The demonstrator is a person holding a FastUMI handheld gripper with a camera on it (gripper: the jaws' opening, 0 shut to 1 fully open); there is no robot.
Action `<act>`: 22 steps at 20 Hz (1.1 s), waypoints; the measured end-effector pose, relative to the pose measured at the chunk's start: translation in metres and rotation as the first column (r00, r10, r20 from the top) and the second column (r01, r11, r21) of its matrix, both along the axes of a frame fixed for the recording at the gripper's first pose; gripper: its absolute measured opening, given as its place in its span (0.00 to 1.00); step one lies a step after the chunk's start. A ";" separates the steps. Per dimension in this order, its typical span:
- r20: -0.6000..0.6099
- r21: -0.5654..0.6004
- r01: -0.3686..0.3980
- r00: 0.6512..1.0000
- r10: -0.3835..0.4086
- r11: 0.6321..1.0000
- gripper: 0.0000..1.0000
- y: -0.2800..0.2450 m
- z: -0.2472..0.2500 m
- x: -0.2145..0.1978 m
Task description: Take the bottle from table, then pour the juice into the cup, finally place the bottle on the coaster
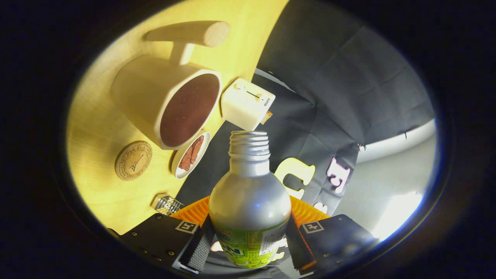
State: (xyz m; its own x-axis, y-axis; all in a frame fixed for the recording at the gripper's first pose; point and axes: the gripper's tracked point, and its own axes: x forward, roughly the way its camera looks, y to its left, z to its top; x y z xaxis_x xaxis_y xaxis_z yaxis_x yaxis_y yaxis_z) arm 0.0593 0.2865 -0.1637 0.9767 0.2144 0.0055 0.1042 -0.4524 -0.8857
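Observation:
A silver bottle [250, 193] with a green label and an uncapped threaded neck sits between my fingers, and my gripper [248, 240] is shut on its body. The view is rolled, so the wooden table [100, 128] stands tilted to the left. Beyond the bottle's mouth is a cream cup [170, 106] with a wooden handle and a dark brown inside. A round cork coaster [133, 160] lies on the table below the cup, left of the bottle.
A small white dish [191, 155] with reddish pieces sits right by the cup's rim. A cream cube-shaped box [246, 104] stands at the table's edge beyond the bottle's neck. A small shiny wire object [166, 204] lies near my left finger.

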 end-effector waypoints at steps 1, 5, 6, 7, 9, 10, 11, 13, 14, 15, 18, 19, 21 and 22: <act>-0.027 0.042 0.011 1.000 -0.009 0.999 0.81 -0.004 -0.003 -0.002; -0.058 0.222 0.030 0.998 -0.018 0.975 0.81 -0.013 0.001 -0.004; -0.060 0.263 0.034 0.998 -0.019 0.964 0.81 -0.015 0.001 -0.003; -0.065 0.295 0.041 0.998 -0.023 0.954 0.81 -0.019 0.000 -0.002; -0.098 0.357 0.058 0.995 -0.024 0.932 0.81 -0.027 -0.006 -0.004; -0.108 0.384 0.072 0.994 -0.033 0.920 0.81 -0.033 -0.006 -0.004; -0.109 0.420 0.080 0.993 -0.037 0.904 0.81 -0.036 -0.006 -0.003; -0.109 0.508 0.097 0.993 -0.048 0.856 0.81 -0.044 -0.003 -0.003; -0.107 0.560 0.101 0.993 -0.049 0.823 0.81 -0.047 0.001 -0.003; -0.112 0.607 0.108 0.992 -0.050 0.788 0.81 -0.050 0.003 -0.003; -0.117 0.709 0.110 0.992 -0.038 0.697 0.81 -0.056 0.009 -0.004; -0.113 0.739 0.116 0.992 -0.047 0.663 0.81 -0.060 0.011 -0.004; -0.125 0.793 0.133 0.991 -0.055 0.595 0.81 -0.068 0.007 -0.003; -0.130 0.821 0.143 0.989 -0.064 0.553 0.81 -0.071 0.006 -0.001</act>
State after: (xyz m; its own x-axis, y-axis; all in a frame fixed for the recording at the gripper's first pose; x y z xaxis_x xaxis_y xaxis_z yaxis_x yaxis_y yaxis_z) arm 0.0587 0.2155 -0.1575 0.9973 0.0515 0.0523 0.0213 0.4787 -0.8777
